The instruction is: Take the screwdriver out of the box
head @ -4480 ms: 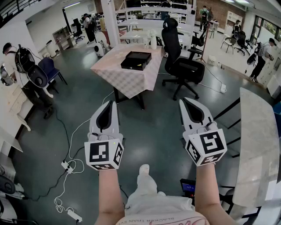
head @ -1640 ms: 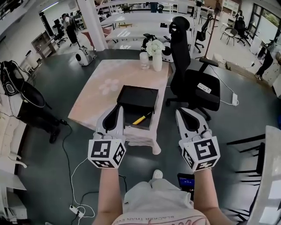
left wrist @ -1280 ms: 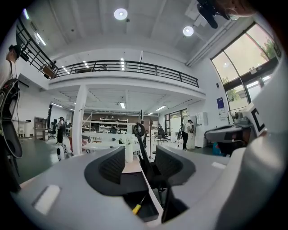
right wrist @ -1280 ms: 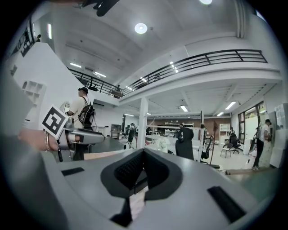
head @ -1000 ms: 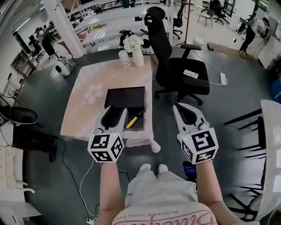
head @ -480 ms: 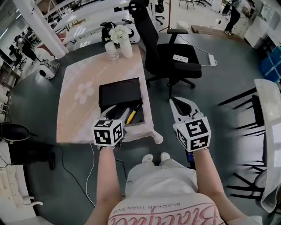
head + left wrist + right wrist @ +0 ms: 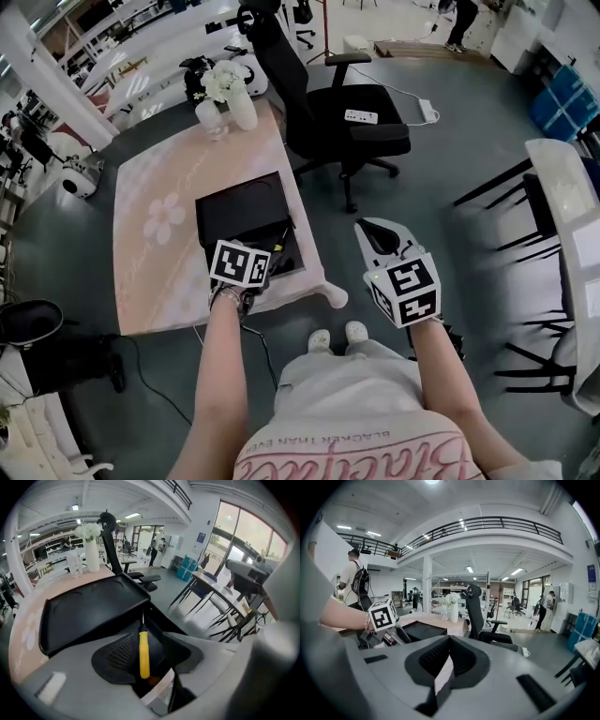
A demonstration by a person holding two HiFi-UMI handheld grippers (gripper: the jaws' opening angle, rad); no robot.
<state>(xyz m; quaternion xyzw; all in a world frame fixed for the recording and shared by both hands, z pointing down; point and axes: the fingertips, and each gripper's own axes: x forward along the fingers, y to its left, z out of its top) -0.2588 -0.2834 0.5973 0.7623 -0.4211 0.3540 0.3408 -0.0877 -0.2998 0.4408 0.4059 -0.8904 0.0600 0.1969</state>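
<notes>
A black box [image 7: 240, 210] with its lid swung open sits on the pink-clothed table [image 7: 150, 272]. My left gripper [image 7: 246, 277] reaches down into the box's near end; in the head view its marker cube hides the jaws. In the left gripper view the yellow-handled screwdriver [image 7: 144, 652] lies in the box [image 7: 89, 616] between the jaws of the left gripper [image 7: 149, 658], which stand open around it without closing on it. My right gripper [image 7: 382, 242] hangs over the floor to the right of the table. The right gripper [image 7: 443, 677] is shut and empty.
A white vase of flowers [image 7: 240, 101] and a glass [image 7: 210, 118] stand at the table's far end. A black office chair [image 7: 336, 131] stands just beyond the table's right side. A white table [image 7: 568, 234] runs along the right edge. People move about far off.
The person walked up to the table. The left gripper went forward and down into the box, its jaws now either side of the screwdriver. The right gripper stayed beside the table.
</notes>
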